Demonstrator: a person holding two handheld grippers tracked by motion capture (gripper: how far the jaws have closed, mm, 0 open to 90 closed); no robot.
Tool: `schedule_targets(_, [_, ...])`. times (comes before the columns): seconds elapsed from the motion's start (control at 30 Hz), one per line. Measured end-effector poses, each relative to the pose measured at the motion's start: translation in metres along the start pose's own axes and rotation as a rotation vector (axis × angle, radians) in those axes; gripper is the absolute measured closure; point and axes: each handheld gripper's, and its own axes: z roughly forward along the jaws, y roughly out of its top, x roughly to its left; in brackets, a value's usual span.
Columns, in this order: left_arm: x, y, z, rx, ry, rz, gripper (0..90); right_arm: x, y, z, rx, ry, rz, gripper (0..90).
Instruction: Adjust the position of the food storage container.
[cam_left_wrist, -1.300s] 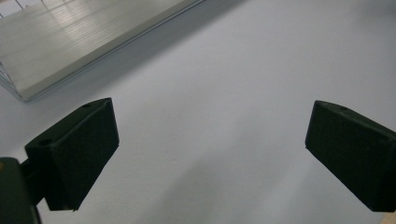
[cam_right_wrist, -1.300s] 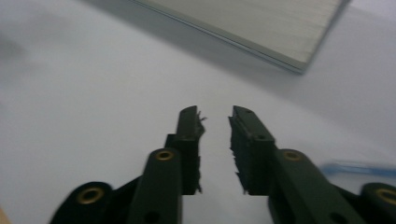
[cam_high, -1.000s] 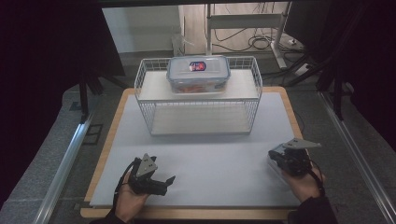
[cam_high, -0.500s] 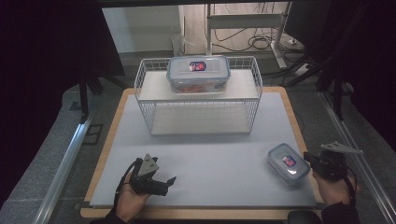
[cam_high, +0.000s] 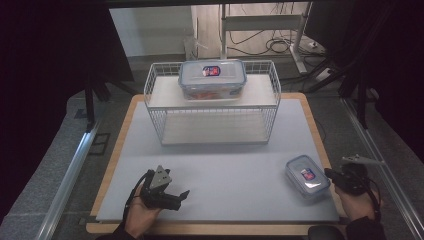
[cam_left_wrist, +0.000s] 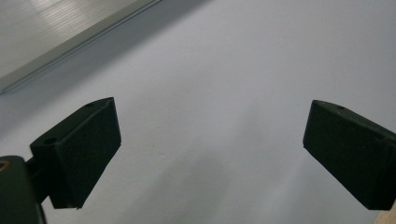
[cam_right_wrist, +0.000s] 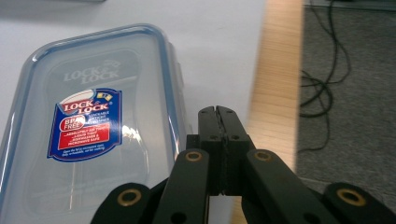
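The right gripper (cam_right_wrist: 218, 116) has its fingers pressed together with nothing between them, just beside the small lidded container (cam_right_wrist: 88, 126) at that container's long edge. The left gripper (cam_left_wrist: 210, 154) holds its fingers wide apart over bare worktop (cam_high: 225, 170), well apart from the container. A wire rack (cam_high: 212, 102) beyond the container carries a larger lidded box (cam_high: 212, 79).
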Motion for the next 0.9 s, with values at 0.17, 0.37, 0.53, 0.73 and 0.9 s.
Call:
schedule_targets(0.17, [-0.001,0.000,0.002,0.009,-0.003,0.007,4.2,0.012,0.003,0.004,0.017,0.051,-0.027,89.9])
schedule_targets(0.37, [-0.002,0.000,0.003,0.014,-0.005,0.007,4.4,0.027,0.006,0.008,0.027,0.104,-0.048,89.9])
schedule_targets(0.53, [-0.003,0.001,0.004,0.018,-0.007,0.013,4.4,0.044,0.008,0.013,0.038,0.142,-0.083,89.9])
schedule_targets(0.73, [-0.004,0.001,0.005,0.022,-0.012,0.017,4.5,0.070,0.013,0.022,0.048,0.198,-0.130,89.9])
schedule_targets(0.9, [-0.004,0.002,0.006,0.021,-0.017,0.016,4.5,0.093,0.018,0.031,0.059,0.251,-0.157,89.9])
